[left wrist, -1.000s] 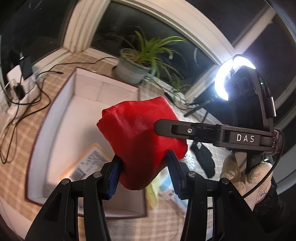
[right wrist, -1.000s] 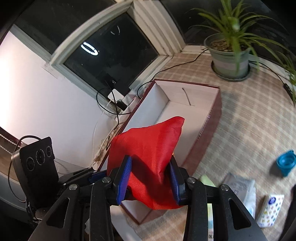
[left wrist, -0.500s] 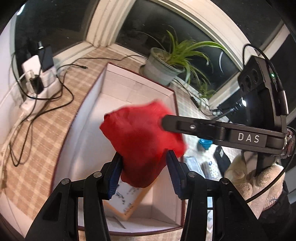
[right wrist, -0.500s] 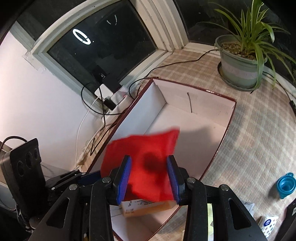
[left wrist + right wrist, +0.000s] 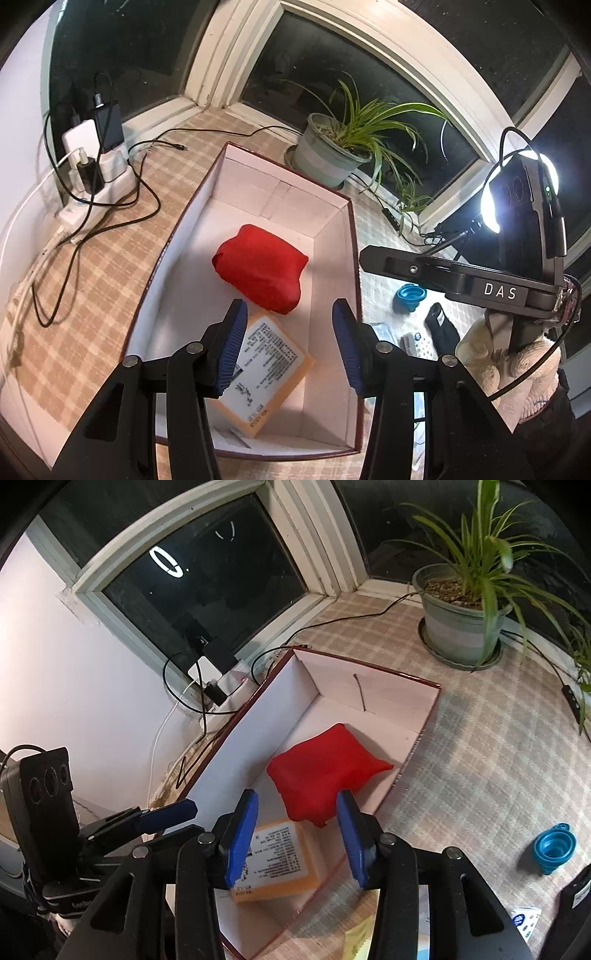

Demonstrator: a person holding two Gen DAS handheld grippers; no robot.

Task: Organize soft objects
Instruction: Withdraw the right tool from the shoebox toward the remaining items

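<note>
Left wrist view: the left gripper [image 5: 286, 332] stands apart, empty; the red pouch [image 5: 260, 267] lies inside the box [image 5: 352, 266], beside an orange packet [image 5: 273, 373]. Right wrist view: the right gripper [image 5: 295, 830] is opening, empty, above the pouch.

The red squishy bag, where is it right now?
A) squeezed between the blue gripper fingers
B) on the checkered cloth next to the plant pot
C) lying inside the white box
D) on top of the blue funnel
C. The red bag lies on the floor of the white box, past the orange packet, with nothing between either gripper's fingers.
</note>
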